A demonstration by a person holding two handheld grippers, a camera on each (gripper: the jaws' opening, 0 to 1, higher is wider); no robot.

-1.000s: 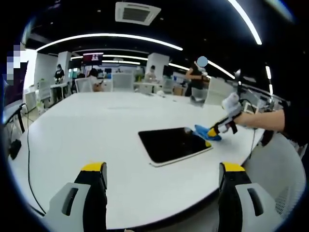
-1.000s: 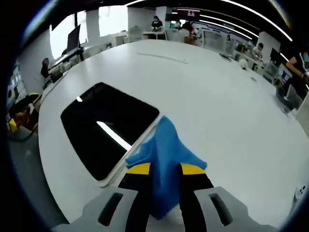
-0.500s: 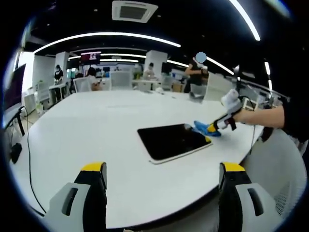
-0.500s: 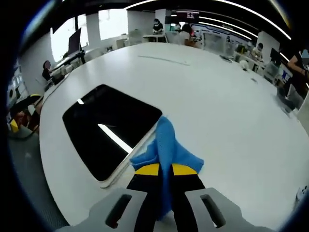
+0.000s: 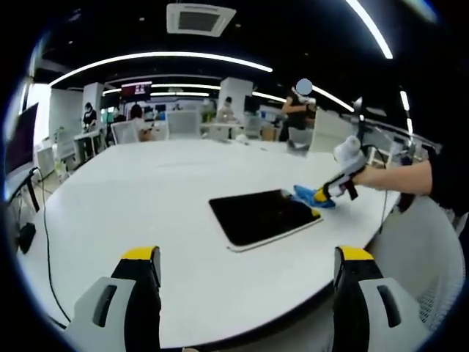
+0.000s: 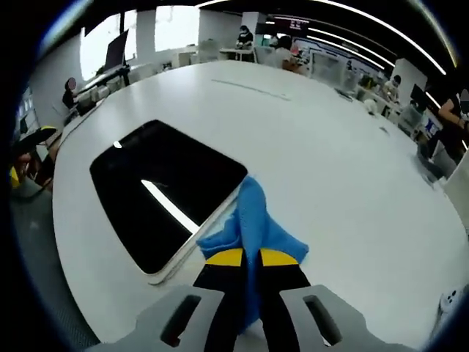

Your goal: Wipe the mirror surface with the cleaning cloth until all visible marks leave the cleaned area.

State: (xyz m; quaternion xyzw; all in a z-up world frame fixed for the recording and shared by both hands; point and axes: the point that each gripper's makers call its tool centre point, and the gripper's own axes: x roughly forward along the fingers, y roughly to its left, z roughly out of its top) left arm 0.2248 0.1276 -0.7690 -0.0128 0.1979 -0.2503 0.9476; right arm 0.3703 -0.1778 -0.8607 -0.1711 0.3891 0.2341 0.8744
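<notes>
A dark rectangular mirror (image 5: 262, 217) (image 6: 163, 188) with a pale frame lies flat on the white table (image 5: 146, 205). My right gripper (image 6: 249, 258) is shut on a blue cleaning cloth (image 6: 251, 224), whose free part rests against the mirror's near edge. In the left gripper view that gripper (image 5: 322, 195) and the blue cloth (image 5: 309, 196) sit at the mirror's far right corner, held by a gloved hand (image 5: 350, 155). My left gripper (image 5: 249, 258) hangs open over the table's near edge, well short of the mirror, with nothing between its jaws.
The round white table (image 6: 352, 191) stretches far beyond the mirror. A cable (image 5: 44, 242) trails along its left rim. Chairs, desks and several people (image 5: 297, 117) stand at the room's far side. The person's sleeve (image 5: 447, 183) enters from the right.
The right gripper's jaws have closed tighter on the cloth since one second ago. Cloth and mirror stay in place; both views shift only slightly.
</notes>
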